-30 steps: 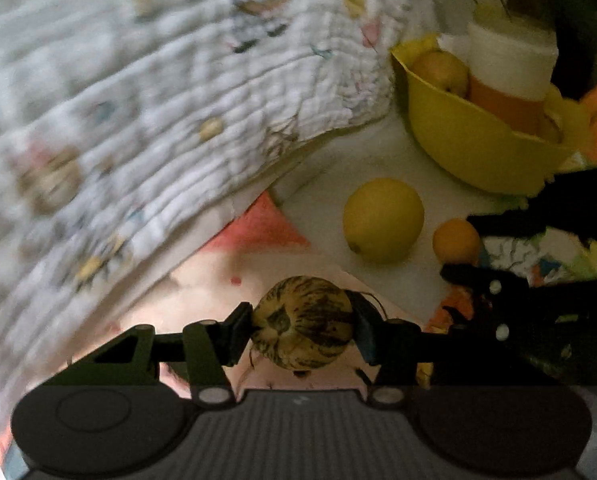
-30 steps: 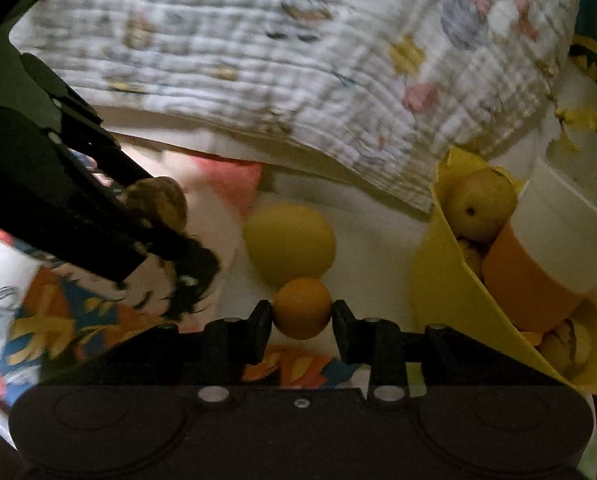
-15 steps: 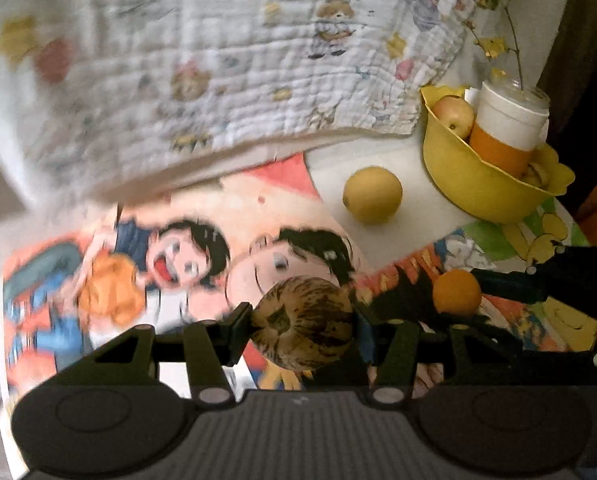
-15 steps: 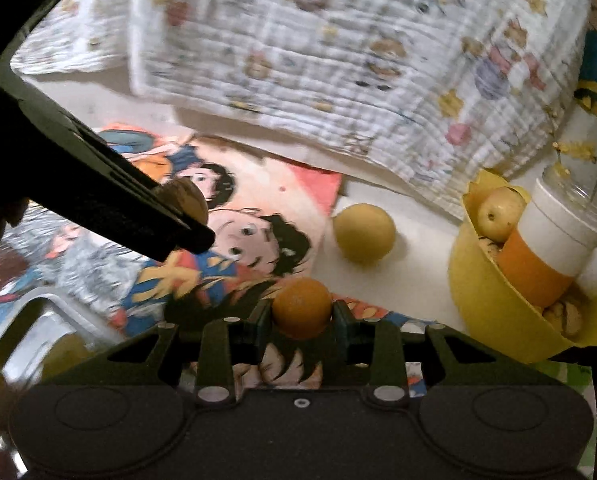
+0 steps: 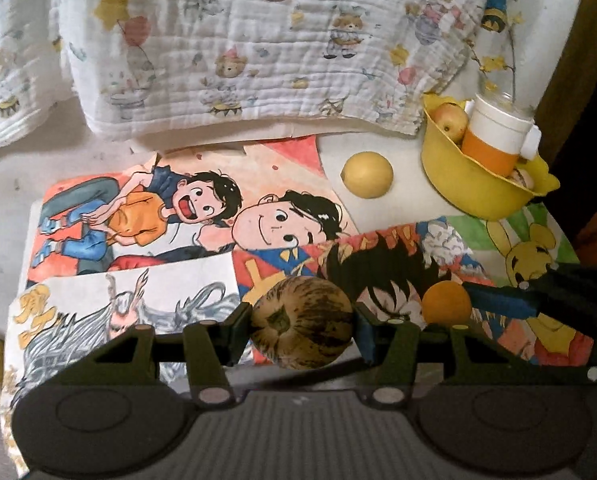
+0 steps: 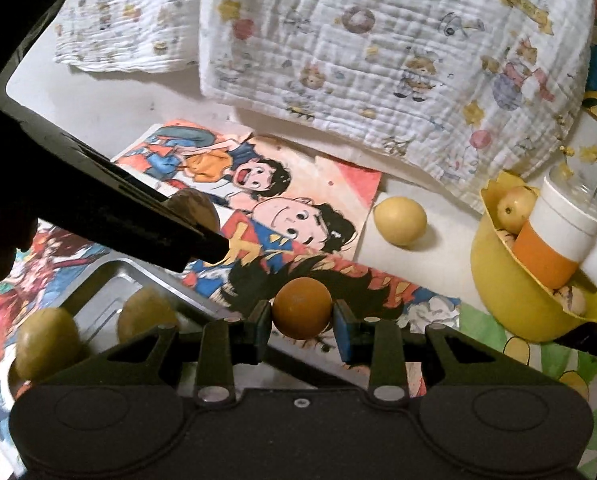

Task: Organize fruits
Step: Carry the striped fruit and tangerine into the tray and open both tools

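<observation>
Both pairs of jaws are closed on fruit: the left gripper [image 5: 303,327] clamps a round, brown-streaked striped melon [image 5: 301,327] between its two fingers, and the right gripper [image 6: 301,320] pinches a small orange [image 6: 301,307] between its blue-padded fingertips. Both fruits are held in the air above a table spread with colourful cartoon drawings [image 5: 202,208]. Seen from the left wrist, the right gripper sits just to the right of the melon, with the orange beside it at roughly the same height. Seen from the right wrist, the left gripper enters as a dark bar from the upper left, the melon visible at its tip. Beneath and to the left of the right gripper lies a metal tray [image 6: 138,276] holding two yellow-green fruits [image 6: 46,340], one near its left edge and one further in. A yellow lemon-like fruit [image 5: 366,174] rests alone on bare white tabletop beyond the drawings. To its right, well apart from it, stands a yellow bowl [image 5: 470,188] containing an apple [image 5: 452,122], a few pale fruits and a tilted orange-and-white cup [image 5: 494,140]. A white quilted blanket [image 5: 258,40] printed with bears and stars hangs across the back of the scene.
</observation>
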Available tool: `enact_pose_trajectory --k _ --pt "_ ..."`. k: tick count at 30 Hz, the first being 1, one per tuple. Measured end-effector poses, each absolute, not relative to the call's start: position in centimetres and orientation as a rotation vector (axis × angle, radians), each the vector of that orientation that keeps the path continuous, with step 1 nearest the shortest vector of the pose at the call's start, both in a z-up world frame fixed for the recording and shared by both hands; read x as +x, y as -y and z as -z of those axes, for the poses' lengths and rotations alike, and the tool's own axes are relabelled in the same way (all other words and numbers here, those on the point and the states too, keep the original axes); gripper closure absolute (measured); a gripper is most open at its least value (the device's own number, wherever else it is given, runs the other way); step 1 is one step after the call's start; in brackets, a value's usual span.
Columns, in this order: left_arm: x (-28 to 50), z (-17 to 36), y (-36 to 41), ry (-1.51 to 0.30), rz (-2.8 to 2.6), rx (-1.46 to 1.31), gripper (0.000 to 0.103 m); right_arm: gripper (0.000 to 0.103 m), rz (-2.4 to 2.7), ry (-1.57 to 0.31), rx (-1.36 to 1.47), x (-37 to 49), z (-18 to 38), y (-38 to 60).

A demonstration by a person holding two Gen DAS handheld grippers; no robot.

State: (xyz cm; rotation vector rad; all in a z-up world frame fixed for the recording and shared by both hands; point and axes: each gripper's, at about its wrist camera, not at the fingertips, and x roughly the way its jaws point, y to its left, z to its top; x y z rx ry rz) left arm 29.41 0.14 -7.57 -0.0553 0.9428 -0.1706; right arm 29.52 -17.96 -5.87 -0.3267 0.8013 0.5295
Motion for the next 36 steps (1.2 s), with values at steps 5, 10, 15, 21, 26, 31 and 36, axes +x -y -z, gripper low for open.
enact_pose_trajectory --k 5,10,15,21,26,31,36 --pt "27.4 7.0 0.0 -0.937 0.144 -0.054 0.046 0.068 -0.556 -0.811 -0.325 28.2 5.6 18.6" --pt "25.6 7.0 0.3 -0.943 0.144 -0.084 0.046 0.068 -0.565 -0.823 -0.327 27.5 5.5 19.2" --pt "24.2 7.7 0.9 -0.957 0.143 -0.104 0.046 0.068 -0.563 -0.842 -0.334 26.8 5.8 19.8" --pt "22.6 8.3 1.3 -0.978 0.133 -0.11 0.046 0.068 -0.578 -0.884 -0.339 25.4 6.9 20.8" --pt "21.2 8.9 1.8 -1.012 0.142 -0.107 0.046 0.068 -0.601 -0.922 -0.344 24.4 7.7 21.4" --pt "20.3 9.7 2.3 -1.056 0.156 -0.098 0.046 0.068 -0.615 -0.95 -0.352 23.8 8.1 21.7" --pt "20.0 10.2 2.5 -1.091 0.135 -0.095 0.046 0.068 -0.632 -0.978 -0.357 23.3 8.6 21.8"
